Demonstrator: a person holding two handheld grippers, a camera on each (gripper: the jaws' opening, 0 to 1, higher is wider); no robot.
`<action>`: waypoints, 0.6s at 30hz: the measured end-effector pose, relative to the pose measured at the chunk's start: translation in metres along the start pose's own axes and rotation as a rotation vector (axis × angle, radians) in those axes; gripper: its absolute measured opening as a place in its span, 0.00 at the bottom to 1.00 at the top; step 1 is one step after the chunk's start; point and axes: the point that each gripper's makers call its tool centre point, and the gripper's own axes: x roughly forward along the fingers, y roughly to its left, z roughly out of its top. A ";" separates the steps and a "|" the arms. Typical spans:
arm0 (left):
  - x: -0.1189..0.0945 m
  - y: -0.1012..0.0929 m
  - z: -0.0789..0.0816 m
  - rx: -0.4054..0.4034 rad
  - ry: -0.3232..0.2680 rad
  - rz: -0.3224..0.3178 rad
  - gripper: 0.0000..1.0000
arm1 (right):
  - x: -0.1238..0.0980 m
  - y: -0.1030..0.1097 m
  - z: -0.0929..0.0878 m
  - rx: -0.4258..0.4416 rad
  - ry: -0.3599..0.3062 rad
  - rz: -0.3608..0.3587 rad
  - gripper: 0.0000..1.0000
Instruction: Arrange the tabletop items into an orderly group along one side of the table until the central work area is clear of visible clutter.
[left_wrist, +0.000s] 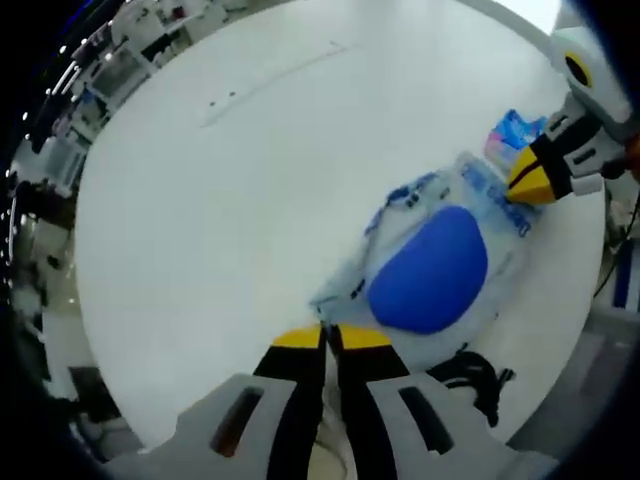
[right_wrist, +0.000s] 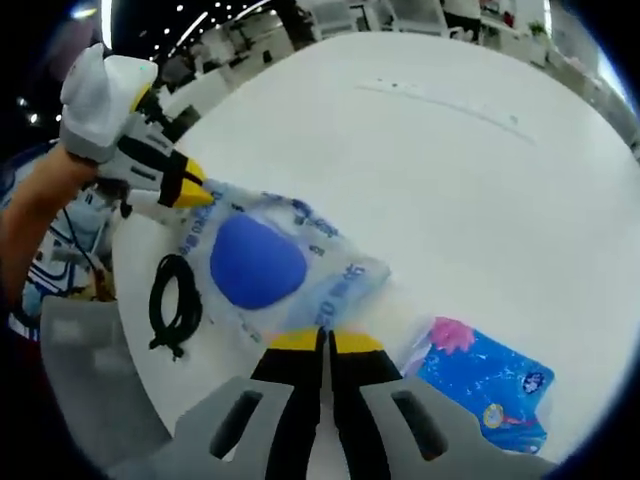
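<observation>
A clear plastic bag (left_wrist: 470, 195) (right_wrist: 335, 275) with blue print holds a rounded blue item (left_wrist: 430, 270) (right_wrist: 257, 262) and lies on the white round table (left_wrist: 220, 220) (right_wrist: 470, 190). My left gripper (left_wrist: 328, 335) (right_wrist: 190, 190) is shut on one end of the bag. My right gripper (right_wrist: 325, 340) (left_wrist: 535, 180) is shut on the opposite end. The bag stretches between the two sets of yellow-tipped jaws, near the table's edge.
A flat blue printed packet (right_wrist: 490, 390) (left_wrist: 515, 135) lies beside the bag on the right gripper's side. A coiled black cable (right_wrist: 175, 300) (left_wrist: 480, 375) rests at the table's edge by the bag. A person's forearm (right_wrist: 40, 200) shows behind the left gripper. Desks and shelves stand beyond the table.
</observation>
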 end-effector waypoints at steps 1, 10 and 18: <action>0.000 0.000 0.000 0.001 0.000 0.000 0.01 | 0.000 0.000 0.000 -0.004 0.002 -0.002 0.03; 0.003 0.002 0.000 0.009 0.000 0.002 0.02 | -0.001 -0.002 -0.001 0.014 0.003 -0.010 0.03; 0.002 0.005 -0.001 0.016 0.000 0.015 0.08 | -0.001 -0.003 -0.001 0.012 0.002 -0.012 0.03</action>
